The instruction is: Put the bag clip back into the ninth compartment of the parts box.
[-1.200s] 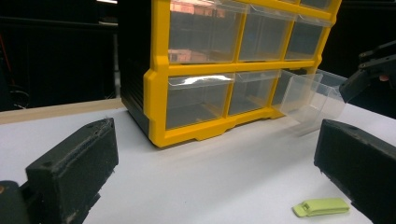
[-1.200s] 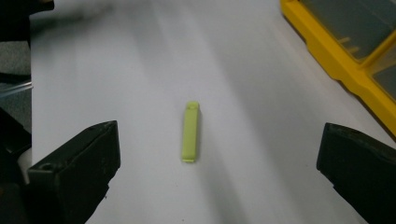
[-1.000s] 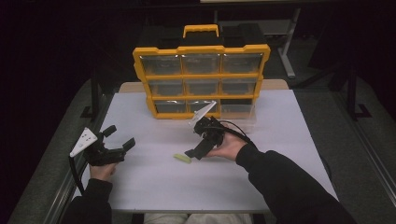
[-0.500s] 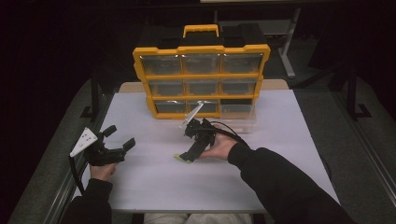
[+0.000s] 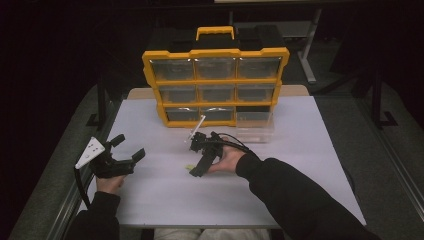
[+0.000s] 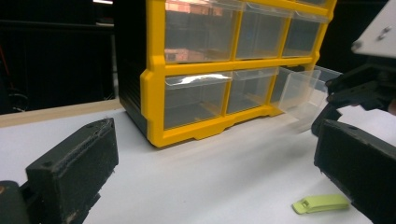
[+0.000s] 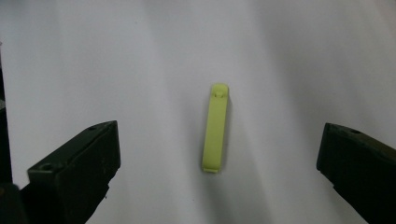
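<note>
High view: a yellow drawer cabinet stands at the far edge of the white worktop, with one clear drawer pulled out at its lower right. The left claw rests near the worktop's left edge, jaws spread. The right claw points down at mid-worktop over a small yellow-green clip, which lies flat just beside its tips.

Left gripper view: the spread jaws frame the cabinet front; the clip lies on the bare worktop at lower right, the right claw above it.

Right gripper view: the jaws stand wide apart and empty, the clip centred between them, its long axis running away from the camera. It appears to be thin, stiff, light plastic, probably smooth and liable to skid; pinching across its narrow width at mid-length looks safest.
</note>
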Available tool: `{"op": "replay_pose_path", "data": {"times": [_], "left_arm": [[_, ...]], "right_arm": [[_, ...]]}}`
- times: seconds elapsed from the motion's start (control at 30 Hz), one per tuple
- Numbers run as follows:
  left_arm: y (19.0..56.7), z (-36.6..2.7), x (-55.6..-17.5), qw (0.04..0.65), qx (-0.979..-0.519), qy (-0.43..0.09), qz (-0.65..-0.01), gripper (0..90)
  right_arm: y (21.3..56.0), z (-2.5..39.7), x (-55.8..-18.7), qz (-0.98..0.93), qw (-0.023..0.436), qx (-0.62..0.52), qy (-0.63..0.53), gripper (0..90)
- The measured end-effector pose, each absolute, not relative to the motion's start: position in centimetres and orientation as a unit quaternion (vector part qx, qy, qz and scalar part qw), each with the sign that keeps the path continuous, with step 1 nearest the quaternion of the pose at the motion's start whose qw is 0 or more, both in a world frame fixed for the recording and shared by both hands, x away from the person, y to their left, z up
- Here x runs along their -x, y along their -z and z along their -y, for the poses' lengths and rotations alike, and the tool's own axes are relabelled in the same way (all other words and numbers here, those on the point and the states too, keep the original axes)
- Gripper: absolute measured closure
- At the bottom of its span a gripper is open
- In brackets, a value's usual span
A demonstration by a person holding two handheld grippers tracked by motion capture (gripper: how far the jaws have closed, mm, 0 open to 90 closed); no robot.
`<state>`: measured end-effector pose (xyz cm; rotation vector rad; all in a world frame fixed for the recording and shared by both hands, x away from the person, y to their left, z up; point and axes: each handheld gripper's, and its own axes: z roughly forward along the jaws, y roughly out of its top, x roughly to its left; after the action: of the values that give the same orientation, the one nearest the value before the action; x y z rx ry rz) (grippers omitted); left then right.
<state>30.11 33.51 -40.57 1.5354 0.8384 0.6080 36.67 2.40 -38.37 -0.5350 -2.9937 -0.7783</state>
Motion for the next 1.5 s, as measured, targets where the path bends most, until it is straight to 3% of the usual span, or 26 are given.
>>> {"op": "replay_pose_path", "data": {"times": [0.27, 0.5, 1.0, 1.07, 1.17, 1.5], "left_arm": [[40.6, -33.4, -30.0, 0.6, -0.667, -0.262, -0.355, 0.0], [40.5, -33.4, -30.0, 0.61, -0.666, -0.256, -0.345, 0.0], [40.6, -33.4, -30.0, 0.61, -0.665, -0.256, -0.347, 0.0], [40.6, -33.3, -30.0, 0.609, -0.665, -0.256, -0.347, 0.0], [40.6, -33.3, -30.1, 0.609, -0.665, -0.255, -0.349, 0.0], [40.7, -33.4, -30.1, 0.609, -0.664, -0.255, -0.35, 0.0]], "right_arm": [[39.1, -3.3, -36.8, 0.96, 0.009, 0.168, 0.224, 0.0], [39.3, -3.9, -36.9, 0.964, 0.009, 0.162, 0.21, 7.6], [40.2, -4.9, -37.8, 0.968, 0.019, 0.179, 0.173, 27.3], [40.4, -5.1, -37.8, 0.97, 0.018, 0.174, 0.168, 36.8], [40.6, -5.3, -37.8, 0.971, 0.017, 0.173, 0.167, 42.1], [41.3, -5.4, -37.8, 0.974, 0.008, 0.177, 0.143, 53.0]]}}
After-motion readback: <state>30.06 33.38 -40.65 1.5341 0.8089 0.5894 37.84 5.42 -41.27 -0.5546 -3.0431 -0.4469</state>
